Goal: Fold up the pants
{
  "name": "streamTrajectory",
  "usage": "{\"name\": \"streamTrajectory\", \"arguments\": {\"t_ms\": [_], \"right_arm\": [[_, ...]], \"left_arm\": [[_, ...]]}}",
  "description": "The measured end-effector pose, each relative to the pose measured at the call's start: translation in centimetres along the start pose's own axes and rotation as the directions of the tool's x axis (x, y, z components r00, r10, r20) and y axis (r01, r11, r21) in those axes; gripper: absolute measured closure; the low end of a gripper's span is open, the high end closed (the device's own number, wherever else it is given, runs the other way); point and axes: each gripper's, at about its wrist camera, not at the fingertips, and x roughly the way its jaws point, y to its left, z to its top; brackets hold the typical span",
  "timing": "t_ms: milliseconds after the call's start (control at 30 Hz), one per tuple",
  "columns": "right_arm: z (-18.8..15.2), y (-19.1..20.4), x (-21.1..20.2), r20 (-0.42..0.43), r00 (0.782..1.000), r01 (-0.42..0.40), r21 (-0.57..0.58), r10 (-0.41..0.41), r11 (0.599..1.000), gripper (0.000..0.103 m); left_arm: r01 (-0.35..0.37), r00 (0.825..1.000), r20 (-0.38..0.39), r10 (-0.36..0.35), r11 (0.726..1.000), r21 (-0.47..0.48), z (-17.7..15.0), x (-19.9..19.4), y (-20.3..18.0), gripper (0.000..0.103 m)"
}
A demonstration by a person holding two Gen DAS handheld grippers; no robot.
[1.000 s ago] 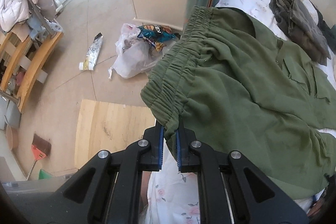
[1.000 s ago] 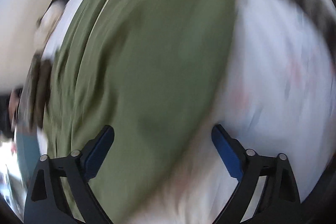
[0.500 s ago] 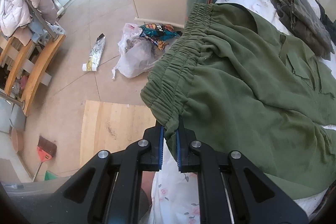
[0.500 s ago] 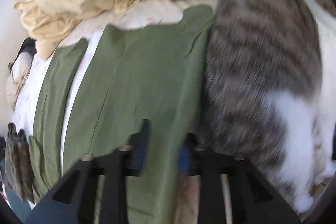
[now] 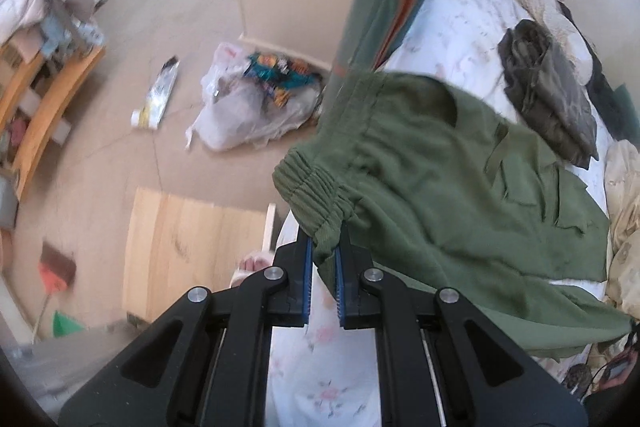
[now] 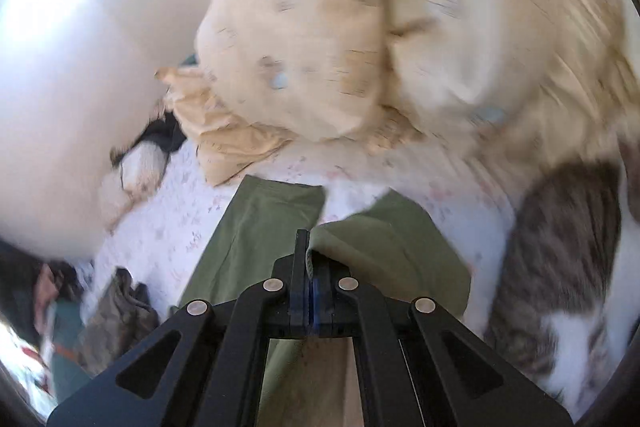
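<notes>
Floral sheets cover the bed (image 5: 460, 23) in the left wrist view, and the green pants (image 5: 440, 179) lie across it running away to the far right, their gathered waistband (image 5: 316, 187) raised off the near edge because the left gripper (image 5: 323, 267) has its jaws pinched on that corner. From the right wrist view, the right gripper (image 6: 311, 279) is clamped almost flat on a lifted leg hem (image 6: 360, 231), with a tabby cat (image 6: 560, 247) just right of the cloth. The long axis probably runs gripper to gripper, so bringing hem toward waistband would halve it.
</notes>
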Motion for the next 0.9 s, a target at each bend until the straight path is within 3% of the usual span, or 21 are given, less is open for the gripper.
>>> {"name": "streamTrajectory", "arguments": {"t_ms": [333, 467, 567, 667, 767, 833, 900], "right_arm": [[2.3, 12.4, 9.3, -0.042, 0.999, 0.019, -0.28, -0.032, 0.96, 0.103], [2.0, 19.1, 16.5, -0.083, 0.991, 0.059, -0.429, -0.105, 0.901, 0.103], [0.3, 22.5, 23.0, -0.144, 0.968, 0.1, -0.525, -0.204, 0.845, 0.103], [-1.1, 24.0, 26.9, -0.175, 0.959, 0.092, -0.556, -0.224, 0.826, 0.103], [-2.0, 25.1, 29.3, -0.166, 0.955, 0.096, -0.613, -0.246, 0.785, 0.103], [-2.4, 25.0, 30.1, -0.19, 0.955, 0.066, -0.61, -0.227, 0.79, 0.102], [-2.7, 24.8, 30.7, -0.224, 0.947, 0.045, -0.62, -0.232, 0.783, 0.1]], "left_arm": [[-0.047, 0.998, 0.043, 0.044, 0.995, 0.083, 8.7, 3.6, -5.4, 0.096], [-0.125, 0.991, 0.058, 0.118, 0.981, 0.146, 13.0, 7.5, -8.7, 0.096], [-0.18, 0.983, 0.051, 0.174, 0.968, 0.173, 15.2, 11.5, -10.3, 0.095], [-0.127, 0.991, 0.048, 0.123, 0.987, 0.095, 16.2, 13.0, -9.7, 0.091], [-0.152, 0.986, 0.086, 0.143, 0.982, 0.11, 16.1, 13.2, -9.7, 0.077], [-0.194, 0.976, 0.123, 0.179, 0.973, 0.122, 15.8, 13.0, -9.5, 0.035], [-0.192, 0.973, 0.153, 0.174, 0.975, 0.113, 15.5, 12.2, -9.0, 0.033]]}}
